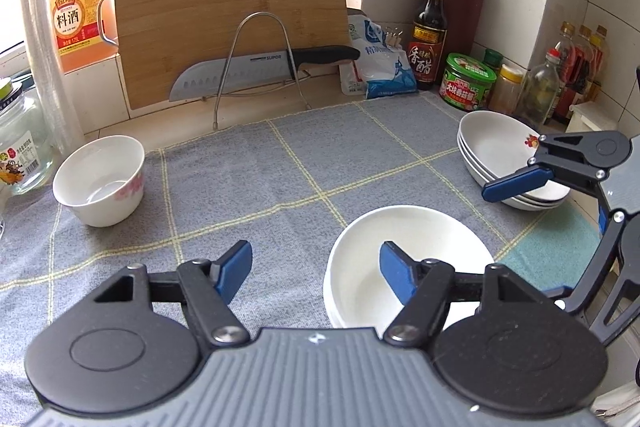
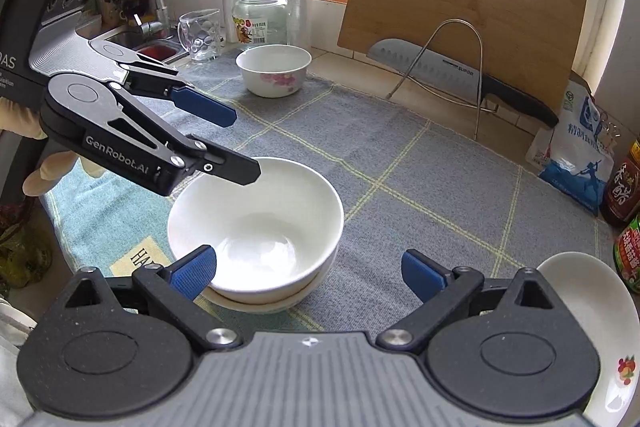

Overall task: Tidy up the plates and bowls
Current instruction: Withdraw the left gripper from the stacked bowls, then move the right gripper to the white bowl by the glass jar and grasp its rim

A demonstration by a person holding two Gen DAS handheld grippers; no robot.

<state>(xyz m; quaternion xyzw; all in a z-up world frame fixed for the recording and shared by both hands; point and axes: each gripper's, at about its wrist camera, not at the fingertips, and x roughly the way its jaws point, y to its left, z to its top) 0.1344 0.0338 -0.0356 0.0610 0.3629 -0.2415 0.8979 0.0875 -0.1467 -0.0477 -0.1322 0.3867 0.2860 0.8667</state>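
Observation:
Two nested white bowls (image 2: 256, 223) sit on the grey checked cloth (image 2: 420, 195). My left gripper (image 1: 316, 267) is open: one blue pad (image 1: 396, 269) hangs inside the top bowl (image 1: 404, 239), the other is outside its rim, and neither presses on it. The same gripper (image 2: 243, 145) shows over the bowl's far-left rim in the right wrist view. My right gripper (image 2: 310, 273) stands wide open at the bowls' near side and holds nothing. A stack of white plates (image 1: 492, 147) lies at the right. A small flowered bowl (image 1: 100, 179) stands far left.
A cutting board (image 1: 228, 7) and a knife (image 1: 240, 71) rest in a wire rack at the back. Bottles and jars (image 1: 468, 83) crowd the right corner. A glass jar (image 1: 20, 155) is at the left, with a sink and tap (image 2: 156, 7) beyond it.

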